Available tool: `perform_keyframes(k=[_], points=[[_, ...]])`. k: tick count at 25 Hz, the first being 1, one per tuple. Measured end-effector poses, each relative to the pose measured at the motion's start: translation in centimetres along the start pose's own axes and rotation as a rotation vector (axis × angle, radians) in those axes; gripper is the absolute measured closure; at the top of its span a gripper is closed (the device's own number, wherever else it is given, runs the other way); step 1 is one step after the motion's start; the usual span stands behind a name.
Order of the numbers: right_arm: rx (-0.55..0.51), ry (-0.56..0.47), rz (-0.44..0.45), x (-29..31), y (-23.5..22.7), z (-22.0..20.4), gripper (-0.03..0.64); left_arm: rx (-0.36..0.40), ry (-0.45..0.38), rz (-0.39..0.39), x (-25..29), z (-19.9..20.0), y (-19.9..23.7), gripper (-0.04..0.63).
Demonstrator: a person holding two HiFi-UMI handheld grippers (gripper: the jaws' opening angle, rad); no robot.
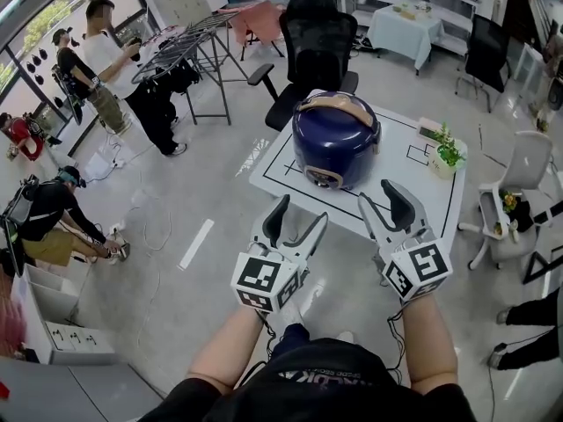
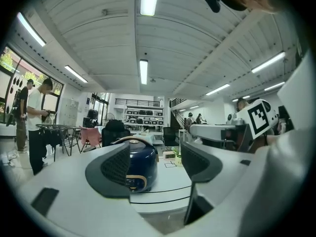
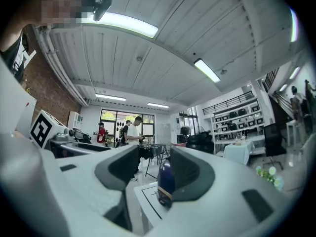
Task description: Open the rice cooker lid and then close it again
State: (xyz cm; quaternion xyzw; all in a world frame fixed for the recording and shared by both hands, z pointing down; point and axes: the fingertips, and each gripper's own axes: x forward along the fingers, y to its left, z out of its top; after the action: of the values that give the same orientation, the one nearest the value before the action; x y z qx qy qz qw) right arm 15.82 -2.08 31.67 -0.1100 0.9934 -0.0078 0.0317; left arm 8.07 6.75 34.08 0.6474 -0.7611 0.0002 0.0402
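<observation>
The rice cooker (image 1: pixel 334 139), dark blue with a tan handle lying across its top, stands on the white table (image 1: pixel 413 161) inside a black marked outline, with its lid down. A small potted plant (image 1: pixel 449 152) stands near the table's right edge, apart from the cooker. A black office chair (image 1: pixel 317 42) stands just behind the table. The left gripper (image 1: pixel 302 214) is held at the table's near side, pointing level toward the cooker. Its jaws stand wide apart with nothing between the pads, and the cooker shows beyond the gap, untouched. The right gripper (image 1: pixel 380 196) is held beside it, also pointing level. Its jaws are likewise spread and grip nothing, and a strip of the cooker shows beyond the gap. Neither gripper touches the cooker.
</observation>
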Motion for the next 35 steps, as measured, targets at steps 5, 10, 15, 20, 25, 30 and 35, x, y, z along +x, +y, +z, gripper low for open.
perform_keyframes(k=[5, 10, 15, 20, 25, 30, 35], points=[[-0.020, 0.009, -0.036, 3.7, 0.2, 0.2, 0.430, -0.001, -0.004, -0.034, 0.9, 0.5, 3.8, 0.285], [-0.028, 0.027, -0.077, 7.3, 0.5, -0.4, 0.430, -0.018, -0.011, -0.068, 1.9, 0.6, 7.7, 0.285], [-0.038, 0.039, -0.108, 10.9, 0.8, -0.8, 0.430, -0.033, -0.011, -0.107, 3.3, 0.6, 11.2, 0.285], [-0.056, 0.051, -0.145, 13.6, 0.8, -1.2, 0.431, -0.039, -0.001, -0.155, 4.7, 0.6, 13.7, 0.285], [-0.072, 0.059, -0.183, 15.4, 0.5, -1.4, 0.430, -0.037, 0.009, -0.200, 5.6, 0.7, 15.2, 0.286], [-0.089, 0.069, -0.203, 16.7, 0.3, -1.3, 0.430, -0.047, 0.016, -0.221, 6.4, 0.6, 16.4, 0.285], [-0.130, 0.089, -0.211, 18.0, -0.5, -1.3, 0.430, -0.065, 0.018, -0.232, 8.0, 0.5, 17.0, 0.286]])
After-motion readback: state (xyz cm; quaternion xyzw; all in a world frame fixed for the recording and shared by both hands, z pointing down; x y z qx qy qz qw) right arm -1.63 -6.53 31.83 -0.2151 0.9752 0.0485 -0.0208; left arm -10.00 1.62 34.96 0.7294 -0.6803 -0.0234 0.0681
